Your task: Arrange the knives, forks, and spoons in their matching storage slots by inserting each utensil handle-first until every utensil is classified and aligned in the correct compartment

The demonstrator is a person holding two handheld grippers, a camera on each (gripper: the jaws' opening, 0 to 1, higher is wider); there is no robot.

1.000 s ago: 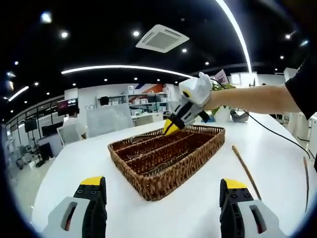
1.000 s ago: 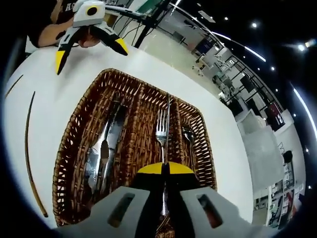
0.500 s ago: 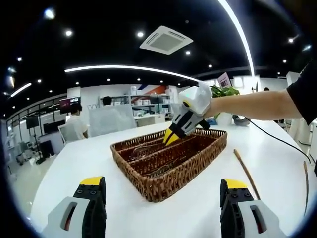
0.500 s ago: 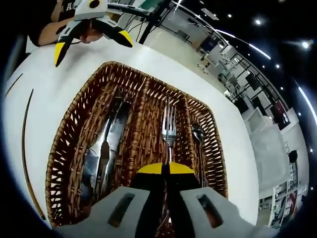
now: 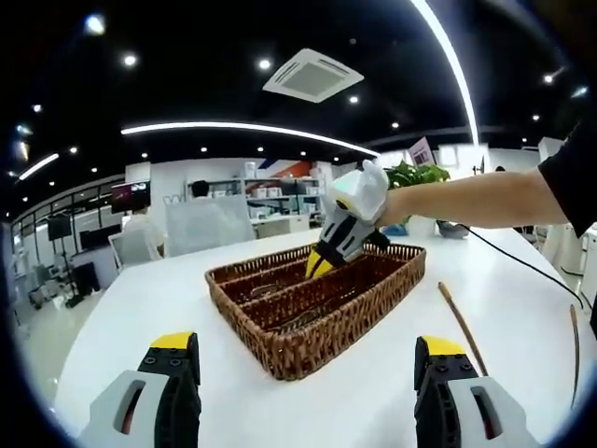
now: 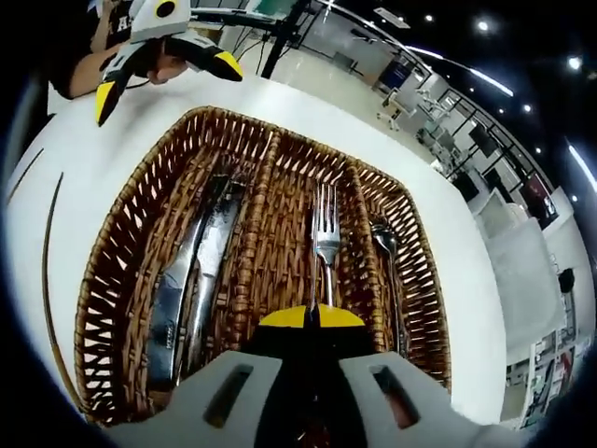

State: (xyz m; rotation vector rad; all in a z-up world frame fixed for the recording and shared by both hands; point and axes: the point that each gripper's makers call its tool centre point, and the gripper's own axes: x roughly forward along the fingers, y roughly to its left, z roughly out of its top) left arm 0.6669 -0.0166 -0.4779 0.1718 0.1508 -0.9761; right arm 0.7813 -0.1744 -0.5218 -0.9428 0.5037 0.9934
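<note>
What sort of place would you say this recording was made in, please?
Probably an open-plan office or showroom: a ceiling air-conditioning unit and strip lights overhead, desks with monitors behind, and a white table holding the wicker tray.

A brown woven wicker tray [image 6: 131, 224] with long side-by-side compartments sits on the white surface [image 6: 56, 159], seen from low and afar in the left gripper view [image 5: 308, 327]. In the right gripper view, a silver metal fork [image 6: 326, 245] lies in the middle compartment with its tines pointing away from the camera, its handle running back under the closed yellow-tipped right gripper [image 6: 311, 317]. Two silver knives [image 6: 191, 271] lie lengthwise side by side in the left compartment, and a silver spoon [image 6: 385, 245] lies lengthwise in the right one.
</note>
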